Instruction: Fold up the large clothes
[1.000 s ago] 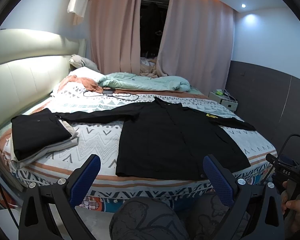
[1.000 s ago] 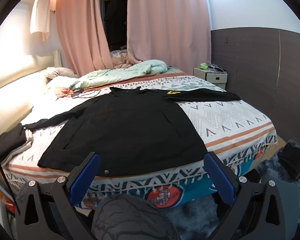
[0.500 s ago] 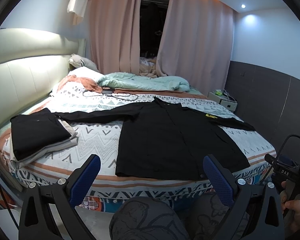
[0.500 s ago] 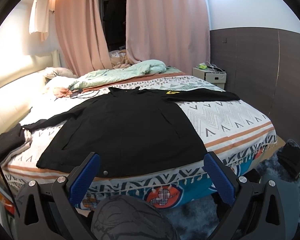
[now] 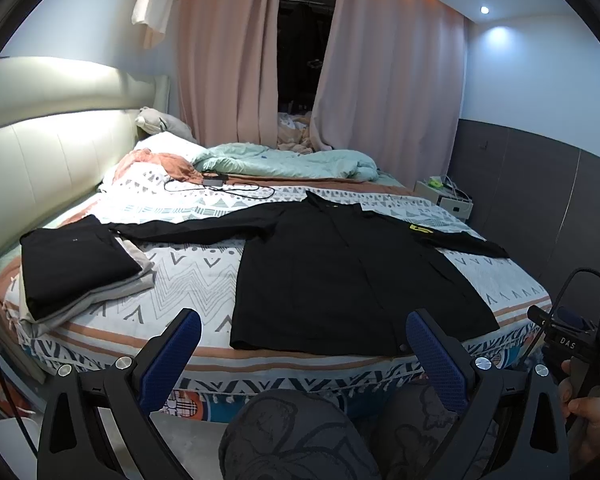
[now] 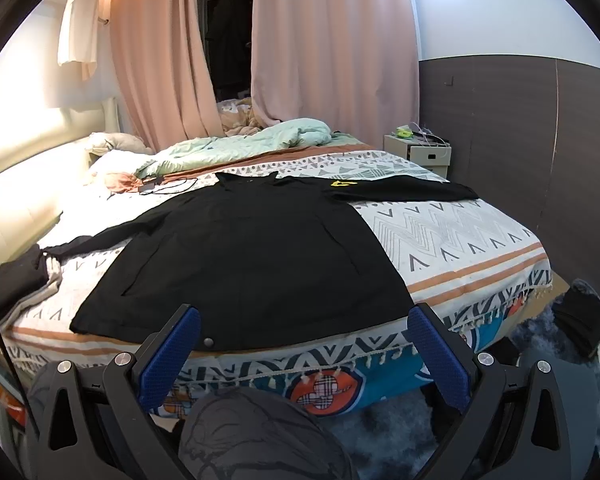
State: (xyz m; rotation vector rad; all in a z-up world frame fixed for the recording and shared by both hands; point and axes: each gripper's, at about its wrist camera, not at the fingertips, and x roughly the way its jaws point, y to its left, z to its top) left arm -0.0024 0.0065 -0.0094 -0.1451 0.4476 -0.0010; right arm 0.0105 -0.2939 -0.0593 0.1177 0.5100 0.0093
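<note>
On bed, black shirt lies flat w/ sleeves spread, folded stack near headboard. Left gripper & right gripper both spread wide, holding nothing, short of mattress edge.

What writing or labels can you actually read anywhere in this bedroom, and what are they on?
"DAS": white letters on the black handle of the right gripper, seen in the left wrist view.
Yellow mark on the sleeve of the black jacket: a logo, too small to read.
Nothing else is legible.

The yellow patch on the black jacket is looking too small to read; the folded stack is getting cut off at the bed's left edge.
</note>
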